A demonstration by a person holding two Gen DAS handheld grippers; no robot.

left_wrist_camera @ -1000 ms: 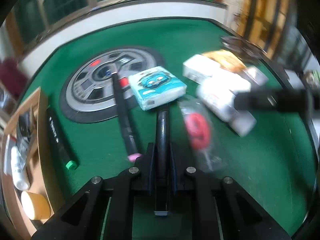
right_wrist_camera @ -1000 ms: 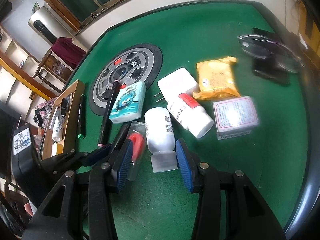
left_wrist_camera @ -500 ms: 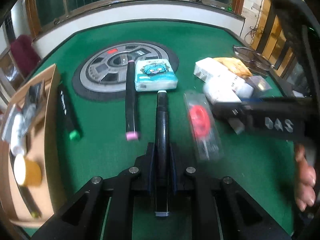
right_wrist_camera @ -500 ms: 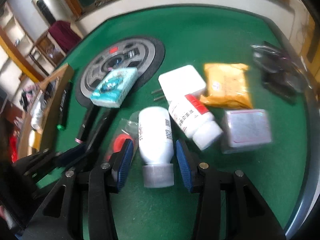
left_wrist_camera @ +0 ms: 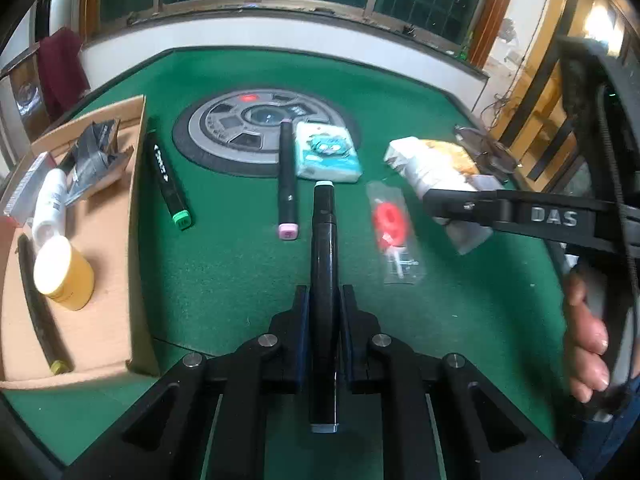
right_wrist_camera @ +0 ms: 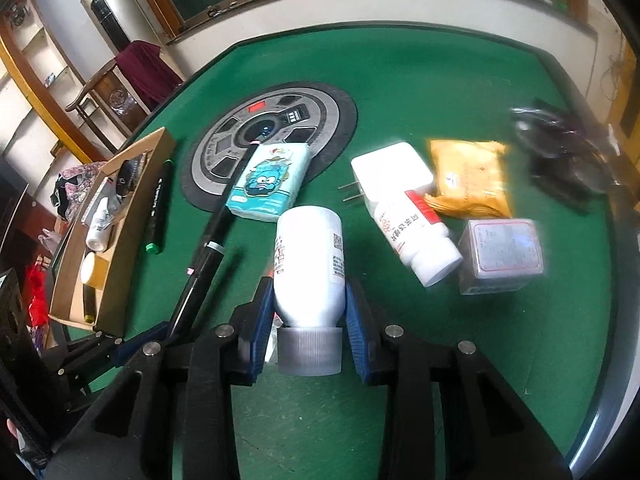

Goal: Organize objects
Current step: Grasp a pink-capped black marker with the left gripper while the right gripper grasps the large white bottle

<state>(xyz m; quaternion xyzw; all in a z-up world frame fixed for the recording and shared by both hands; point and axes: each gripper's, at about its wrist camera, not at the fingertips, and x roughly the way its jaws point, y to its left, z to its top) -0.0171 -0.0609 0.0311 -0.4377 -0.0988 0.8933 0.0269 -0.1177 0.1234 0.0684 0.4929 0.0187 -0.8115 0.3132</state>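
My left gripper is shut on a black marker with a pale blue cap, held just above the green felt and pointing away from me. In the right wrist view that marker shows at lower left. My right gripper has its blue pads pressed on both sides of a white bottle, near its clear ribbed cap. The cap points toward the camera. A hand holds the right gripper at the right edge of the left wrist view.
A cardboard tray at the left holds a yellow jar, a small white bottle and other items. On the felt lie a green-capped marker, a pink-capped marker, a tissue pack, a bagged red item, a red-labelled bottle, a charger, a yellow packet and a clear box.
The right jaws closed onto the white bottle. The left gripper carried the marker leftward, bringing the cardboard tray further into its view.
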